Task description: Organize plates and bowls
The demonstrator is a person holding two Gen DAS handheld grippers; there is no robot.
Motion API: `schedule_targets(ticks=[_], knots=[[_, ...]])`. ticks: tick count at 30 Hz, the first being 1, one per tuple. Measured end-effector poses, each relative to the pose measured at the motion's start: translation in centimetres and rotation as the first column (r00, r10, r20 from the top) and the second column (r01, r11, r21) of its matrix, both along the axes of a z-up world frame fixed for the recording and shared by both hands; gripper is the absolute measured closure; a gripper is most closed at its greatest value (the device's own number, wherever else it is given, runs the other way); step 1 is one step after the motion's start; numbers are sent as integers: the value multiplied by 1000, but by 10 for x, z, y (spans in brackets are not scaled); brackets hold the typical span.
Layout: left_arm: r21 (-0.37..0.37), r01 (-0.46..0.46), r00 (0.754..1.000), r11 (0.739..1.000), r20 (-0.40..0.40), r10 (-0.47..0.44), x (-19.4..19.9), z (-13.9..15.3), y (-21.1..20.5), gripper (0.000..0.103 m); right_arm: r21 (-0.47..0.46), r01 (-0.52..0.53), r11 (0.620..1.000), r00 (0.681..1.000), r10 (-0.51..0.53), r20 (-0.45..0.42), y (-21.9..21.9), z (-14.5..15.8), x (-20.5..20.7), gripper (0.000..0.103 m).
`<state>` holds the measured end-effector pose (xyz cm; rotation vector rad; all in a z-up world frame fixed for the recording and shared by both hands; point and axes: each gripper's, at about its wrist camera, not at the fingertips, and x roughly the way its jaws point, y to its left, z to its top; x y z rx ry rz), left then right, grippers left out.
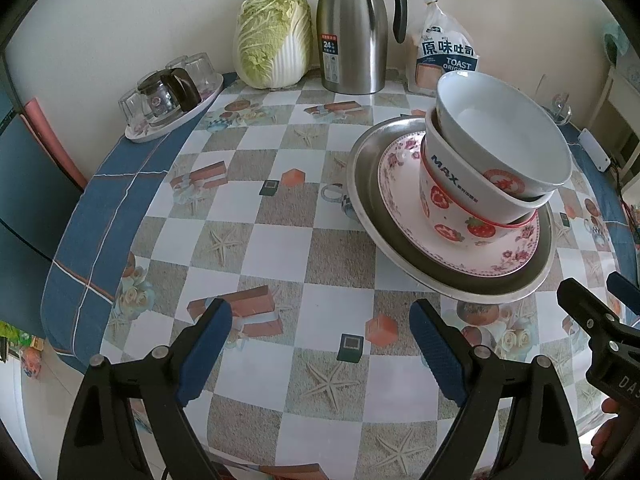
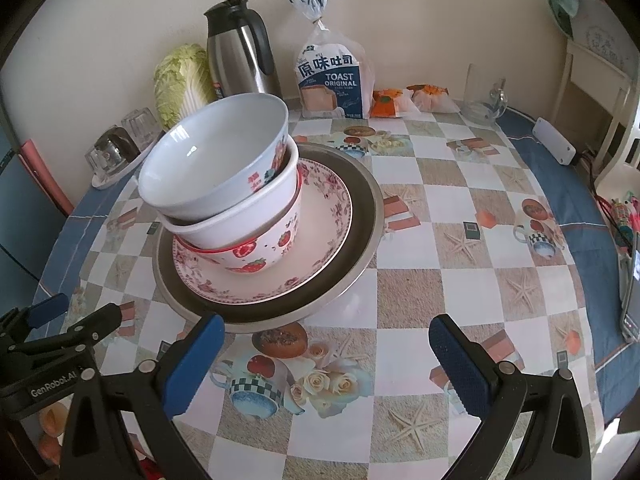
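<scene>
A stack of dishes stands on the round table: a metal plate (image 1: 366,200) (image 2: 360,216) at the bottom, a floral plate (image 1: 400,184) (image 2: 324,216) on it, then a strawberry bowl (image 1: 444,216) (image 2: 264,252), a white bowl marked MAX (image 1: 460,176) (image 2: 240,224) and a tilted white bowl (image 1: 504,136) (image 2: 212,152) on top. My left gripper (image 1: 322,344) is open over bare tablecloth, left of and nearer than the stack. My right gripper (image 2: 324,364) is open too, near the metal plate's front rim, with nothing between its fingers. Each gripper shows at the edge of the other's view.
Along the wall stand a cabbage (image 1: 274,38), a steel thermos jug (image 1: 352,28) and a bag of toast (image 1: 446,54). A tray with glasses and a small pot (image 1: 172,96) sits far left. Snack packets (image 2: 412,100), a glass (image 2: 480,88), a white box (image 2: 554,140) lie far right.
</scene>
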<state>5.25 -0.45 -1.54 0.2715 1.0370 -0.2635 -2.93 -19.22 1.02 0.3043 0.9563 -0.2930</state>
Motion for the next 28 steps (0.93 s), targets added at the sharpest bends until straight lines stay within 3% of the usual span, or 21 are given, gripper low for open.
schedule_targets(ticks=[28], knots=[[-9,0,1000,1000,28,0,-1,6,2,12,8,1,1000,1000,-1,-11,-1,-4,0,0]])
